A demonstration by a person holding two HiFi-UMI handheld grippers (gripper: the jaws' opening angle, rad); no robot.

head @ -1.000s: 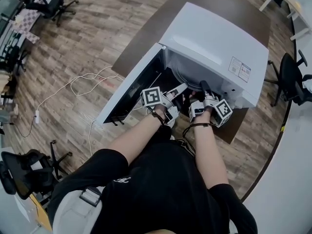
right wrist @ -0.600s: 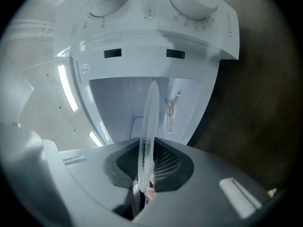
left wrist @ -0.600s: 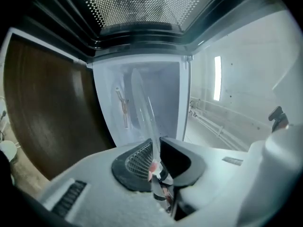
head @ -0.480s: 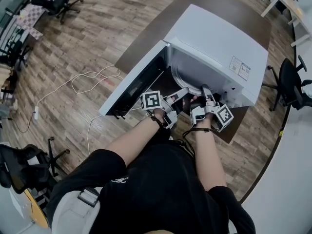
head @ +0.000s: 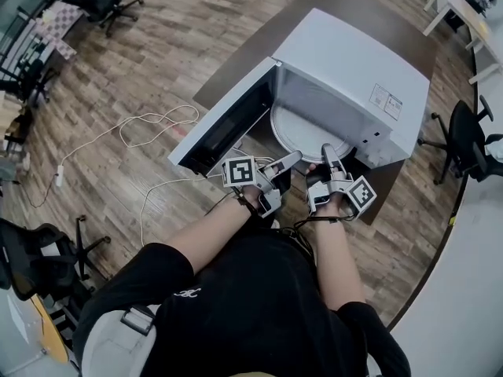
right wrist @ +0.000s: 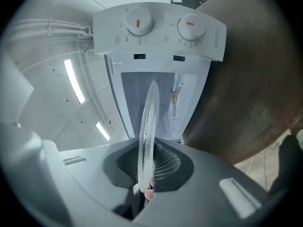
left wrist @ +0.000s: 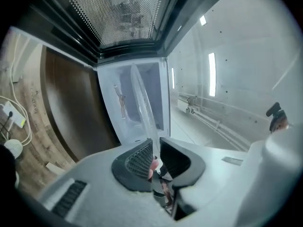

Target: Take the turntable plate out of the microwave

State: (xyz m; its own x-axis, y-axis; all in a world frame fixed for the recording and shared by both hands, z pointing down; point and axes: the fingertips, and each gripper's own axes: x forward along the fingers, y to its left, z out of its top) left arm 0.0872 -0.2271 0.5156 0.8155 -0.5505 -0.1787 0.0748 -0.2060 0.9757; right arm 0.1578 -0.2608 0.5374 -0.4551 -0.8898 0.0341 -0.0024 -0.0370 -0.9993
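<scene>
Dark-brown table [head: 369, 2] bears the white microwave [head: 354, 61], door open. In its mouth lies the glass turntable plate [head: 302, 128], near rim clamped by left gripper [head: 292, 159] and right gripper [head: 326, 151]. Step: withdrawal, I judge. Next it should be drawn out level, clear of the opening. Around: wood floor [head: 157, 53], white cable [head: 149, 124], office chair [head: 464, 132].

The turntable plate [right wrist: 147, 126] is clear, pebbled glass; microwave shell [head: 354, 61] smooth, perhaps painted metal

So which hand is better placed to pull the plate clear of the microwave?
Right, marginally. Both the left gripper and right gripper clamp the near rim of the glass plate, but the open door hangs close beside the left one.
</scene>
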